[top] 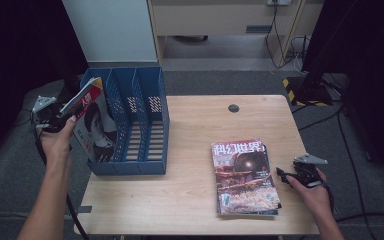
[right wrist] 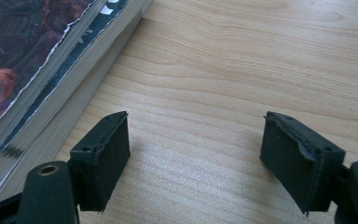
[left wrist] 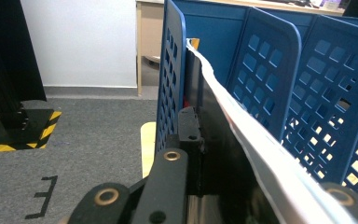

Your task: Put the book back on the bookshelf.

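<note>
One magazine (left wrist: pixel 242 140) clamped in left tongs (top: pixel 65 117), right tongs (right wrist: pixel 193 158) gaping

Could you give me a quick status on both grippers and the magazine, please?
Left gripper shut on magazine, tilted in blue file rack's leftmost slot. Right gripper open, beside magazine stack. Nothing in the way.

- The high view is dim and soft, with dark corners at both sides; the table (top: pixel 190 165) is lit evenly from above.
- A faint shadow is cast beside the rack (top: pixel 130 120).
- In the left gripper view, the white wall is bright, while the magazine (left wrist: pixel 261 158) close to the lens is blurred.
- In the right gripper view, the wood grain is sharp, pale glare is seen between the open jaws, and short shadows are thrown under them.
</note>
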A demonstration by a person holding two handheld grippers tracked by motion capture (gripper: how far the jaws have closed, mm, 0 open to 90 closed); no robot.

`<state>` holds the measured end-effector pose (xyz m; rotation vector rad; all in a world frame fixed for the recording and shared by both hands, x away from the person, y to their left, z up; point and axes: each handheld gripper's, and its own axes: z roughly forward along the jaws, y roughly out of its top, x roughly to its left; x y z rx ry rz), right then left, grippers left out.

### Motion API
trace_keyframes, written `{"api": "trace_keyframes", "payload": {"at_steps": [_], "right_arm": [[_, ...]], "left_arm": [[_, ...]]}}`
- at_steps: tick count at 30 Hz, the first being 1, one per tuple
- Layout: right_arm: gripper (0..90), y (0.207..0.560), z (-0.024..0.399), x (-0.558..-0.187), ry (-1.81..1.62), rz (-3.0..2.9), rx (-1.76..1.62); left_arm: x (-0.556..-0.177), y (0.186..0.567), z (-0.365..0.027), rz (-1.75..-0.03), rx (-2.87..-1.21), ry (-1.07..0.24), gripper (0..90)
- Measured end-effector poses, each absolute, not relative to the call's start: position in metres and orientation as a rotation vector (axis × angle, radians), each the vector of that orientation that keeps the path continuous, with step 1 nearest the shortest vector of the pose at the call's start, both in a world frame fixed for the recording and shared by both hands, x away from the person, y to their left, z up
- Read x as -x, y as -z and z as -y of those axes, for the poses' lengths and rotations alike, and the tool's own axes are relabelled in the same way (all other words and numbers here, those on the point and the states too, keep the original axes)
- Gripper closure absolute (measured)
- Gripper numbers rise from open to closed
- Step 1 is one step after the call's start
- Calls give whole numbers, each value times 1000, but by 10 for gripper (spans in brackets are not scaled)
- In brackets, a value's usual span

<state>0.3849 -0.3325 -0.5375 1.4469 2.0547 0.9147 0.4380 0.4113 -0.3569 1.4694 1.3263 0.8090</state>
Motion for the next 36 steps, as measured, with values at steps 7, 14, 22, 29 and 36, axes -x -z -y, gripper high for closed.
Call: {"api": "trace_keyframes", "payload": {"at_steps": [7,14,22,29,36], "right_arm": [[238,538,332,-385,-914,-2054,-1448],[237,537,332,-385,-914,-2055,-1448],[238,538,332,-385,-914,-2054,-1448],[238,538,332,-385,-914,-2054,-1448],[238,538,332,-385,-914,-2054,-1448]], "left_arm": [[-433,358,-417,-1291,-1410,-800,863],[-429,352,-421,-1262,-1357,-798,864],[-428,341,-420,-1205,-1314,-840,863],[-433,342,-421,-1201,-1289,-841,864],[-437,346,-419,-1198,-1298,-839,863]]}}
